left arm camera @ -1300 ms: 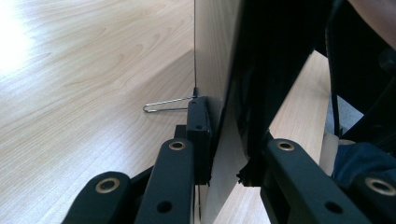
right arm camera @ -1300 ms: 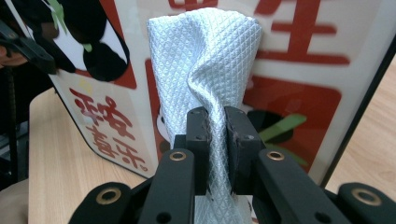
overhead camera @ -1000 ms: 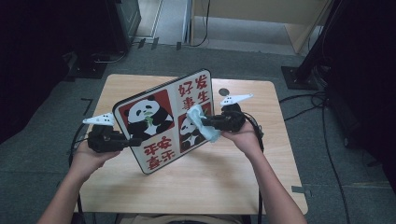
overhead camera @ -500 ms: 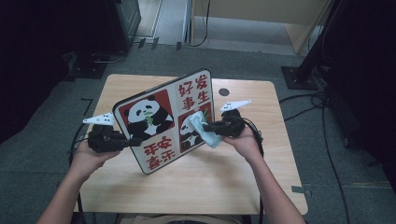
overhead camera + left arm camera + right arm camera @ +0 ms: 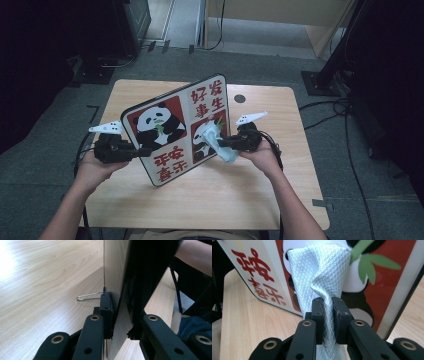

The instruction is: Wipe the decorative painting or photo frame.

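Note:
A square panda board (image 5: 177, 127) with red panels and red Chinese characters stands tilted on one corner on the wooden table (image 5: 260, 195). My left gripper (image 5: 145, 151) is shut on the board's left edge (image 5: 120, 302), seen edge-on between the jaws in the left gripper view. My right gripper (image 5: 222, 143) is shut on a pale blue textured cloth (image 5: 217, 140), and the cloth (image 5: 319, 272) is pressed against the panda picture (image 5: 367, 290) on the board's lower right panel.
A wire clip (image 5: 88, 296) sticks out from the board's back over the tabletop. A round dark hole (image 5: 239, 98) sits in the table's far right part. Dark stands and cables (image 5: 350, 115) lie on the grey floor around the table.
My right gripper with the cloth has slid down across the board's lower right panda panel. The left gripper and the board have stayed put.

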A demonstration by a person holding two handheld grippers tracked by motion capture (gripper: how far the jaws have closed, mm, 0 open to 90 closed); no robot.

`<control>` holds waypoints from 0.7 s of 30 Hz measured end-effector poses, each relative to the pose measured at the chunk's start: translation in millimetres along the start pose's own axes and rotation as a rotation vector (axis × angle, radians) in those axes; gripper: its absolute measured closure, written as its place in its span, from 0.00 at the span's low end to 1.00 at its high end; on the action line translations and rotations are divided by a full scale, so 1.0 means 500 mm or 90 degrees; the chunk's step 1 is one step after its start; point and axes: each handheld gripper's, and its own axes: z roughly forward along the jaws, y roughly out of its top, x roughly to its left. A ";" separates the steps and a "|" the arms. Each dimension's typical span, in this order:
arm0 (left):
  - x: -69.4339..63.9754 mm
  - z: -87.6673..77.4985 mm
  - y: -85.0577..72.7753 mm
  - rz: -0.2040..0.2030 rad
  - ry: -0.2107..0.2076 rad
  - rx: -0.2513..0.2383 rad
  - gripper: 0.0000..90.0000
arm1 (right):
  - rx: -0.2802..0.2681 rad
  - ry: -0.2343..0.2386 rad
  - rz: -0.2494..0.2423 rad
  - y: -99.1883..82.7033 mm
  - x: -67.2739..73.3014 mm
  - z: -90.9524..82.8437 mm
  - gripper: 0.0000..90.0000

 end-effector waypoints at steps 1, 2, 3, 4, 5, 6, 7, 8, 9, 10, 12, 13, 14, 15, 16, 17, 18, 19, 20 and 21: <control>0.000 0.000 0.000 0.000 0.000 0.000 0.87 | 0.000 0.003 0.000 -0.004 -0.003 0.002 0.91; 0.000 0.000 0.000 0.000 0.000 0.001 0.87 | -0.001 0.007 0.002 -0.007 -0.005 0.004 0.91; 0.000 0.000 0.000 -0.002 -0.001 0.001 0.87 | -0.001 0.012 0.005 -0.010 -0.007 0.005 0.91; 0.000 0.000 0.000 -0.002 -0.001 0.000 0.87 | 0.003 0.012 0.003 -0.013 -0.010 0.007 0.91; 0.000 0.000 0.000 -0.001 -0.001 0.000 0.87 | 0.011 0.010 0.006 -0.015 -0.012 0.009 0.91; 0.000 0.000 0.000 -0.001 -0.001 0.000 0.87 | 0.016 0.010 0.010 -0.017 -0.013 0.010 0.91; 0.000 0.000 0.000 -0.001 -0.001 0.000 0.87 | 0.018 0.010 0.007 -0.021 -0.016 0.013 0.91; 0.000 0.000 0.000 0.000 -0.001 0.000 0.87 | 0.017 0.008 0.004 -0.025 -0.018 0.016 0.91; 0.000 0.000 0.000 0.000 -0.001 0.000 0.87 | 0.019 0.010 0.009 -0.029 -0.019 0.019 0.91; 0.001 0.000 0.000 0.000 -0.001 0.000 0.87 | 0.023 0.011 0.011 -0.032 -0.022 0.022 0.91; 0.000 0.000 0.000 0.000 -0.001 0.000 0.87 | 0.031 0.011 0.014 -0.039 -0.025 0.028 0.91; 0.000 0.000 0.000 0.000 -0.001 0.000 0.87 | 0.036 0.012 0.013 -0.042 -0.027 0.032 0.91; 0.000 0.000 0.000 0.000 0.000 0.000 0.87 | 0.040 0.010 0.013 -0.044 -0.029 0.035 0.91; 0.000 0.000 0.000 0.000 0.000 0.000 0.87 | 0.043 0.010 0.014 -0.046 -0.030 0.038 0.91; 0.000 0.000 0.000 0.000 0.000 0.000 0.87 | 0.045 0.011 0.015 -0.048 -0.031 0.039 0.91; 0.000 0.000 0.000 0.000 -0.001 0.000 0.87 | 0.050 0.012 0.016 -0.049 -0.032 0.041 0.91; 0.000 0.000 0.000 0.000 -0.001 0.000 0.87 | 0.053 0.012 0.015 -0.050 -0.034 0.042 0.91; 0.000 0.000 0.000 0.000 -0.001 0.001 0.87 | 0.053 0.014 0.017 -0.052 -0.036 0.044 0.91; 0.001 0.000 0.000 0.000 -0.002 0.001 0.87 | 0.058 0.016 0.019 -0.053 -0.037 0.044 0.91; 0.001 0.000 0.000 0.000 -0.001 0.001 0.87 | 0.058 0.017 0.018 -0.054 -0.038 0.044 0.91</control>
